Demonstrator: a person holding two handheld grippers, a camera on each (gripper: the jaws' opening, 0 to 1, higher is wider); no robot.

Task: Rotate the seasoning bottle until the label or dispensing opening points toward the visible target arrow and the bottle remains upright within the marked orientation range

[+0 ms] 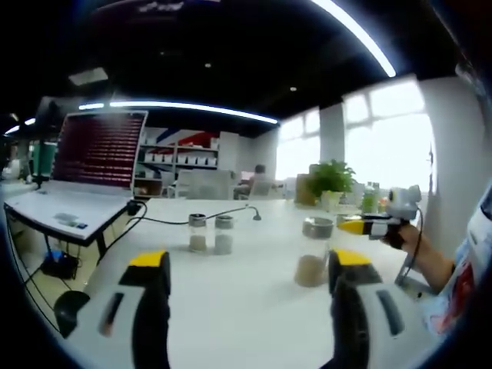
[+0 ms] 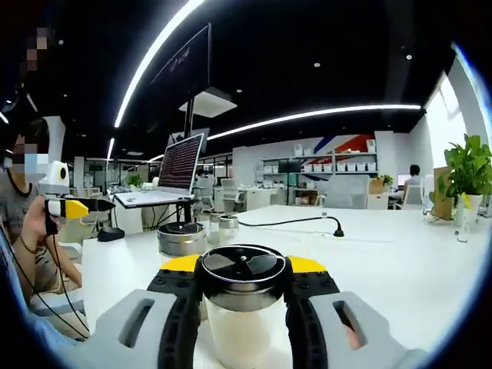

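Observation:
A glass seasoning bottle with a dark, shiny lid stands upright on the white table, pale powder inside. My right gripper is shut on it, one yellow-tipped jaw on each side. My left gripper is open above the table with nothing between its jaws. In the left gripper view a grey-lidded bottle of tan powder stands just inside the right jaw. The right gripper, held by a hand, reaches its lid from the right. I cannot tell whether this is the held bottle.
Two small shakers stand mid-table, seen also as the shakers in the right gripper view. A steel-lidded jar sits ahead left. An open laptop on a stand, a black cable and a potted plant stand around.

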